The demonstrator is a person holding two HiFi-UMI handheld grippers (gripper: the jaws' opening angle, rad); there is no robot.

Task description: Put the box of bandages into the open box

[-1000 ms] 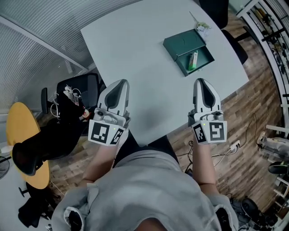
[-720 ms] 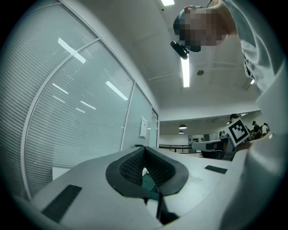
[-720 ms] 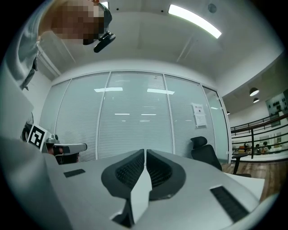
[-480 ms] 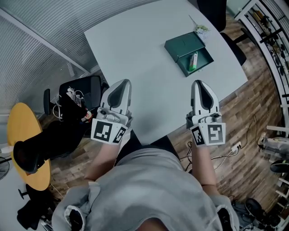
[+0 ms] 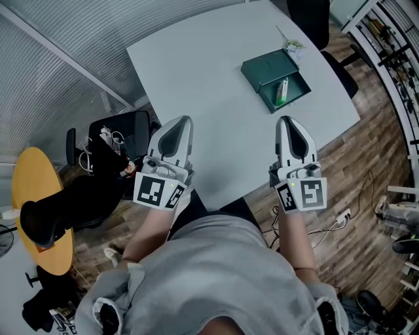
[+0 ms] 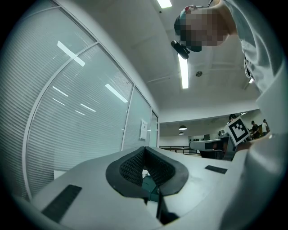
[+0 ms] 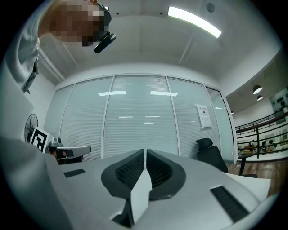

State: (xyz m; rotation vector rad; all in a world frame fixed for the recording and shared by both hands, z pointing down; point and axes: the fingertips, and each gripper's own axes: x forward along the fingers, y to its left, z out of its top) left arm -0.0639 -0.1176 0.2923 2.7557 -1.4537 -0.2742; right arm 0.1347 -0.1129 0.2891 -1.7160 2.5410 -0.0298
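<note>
A dark green open box [image 5: 275,78] lies on the white table [image 5: 209,78] at the far right, its lid beside its tray. A small white-and-green box of bandages [image 5: 282,89] stands inside the tray. My left gripper [image 5: 175,127] hovers over the table's near edge, shut and empty. My right gripper [image 5: 289,124] hangs level with it further right, also shut and empty. Both are well short of the green box. In the left gripper view the jaws [image 6: 145,150] meet at their tips, and the green box [image 6: 150,186] shows through the gap below. The right gripper [image 7: 145,152] points at a glass wall.
A black office chair [image 5: 111,134] with cables on it stands left of the table, and a round yellow table [image 5: 36,196] is further left. A small sprig of flowers [image 5: 292,43] lies beyond the green box. Another dark chair [image 5: 308,13] is at the far side. Cables [image 5: 334,214] lie on the wooden floor.
The view has drifted a little, so the table and green box sit slightly further right. Both grippers stay shut near the table's near edge, hardly moved.
</note>
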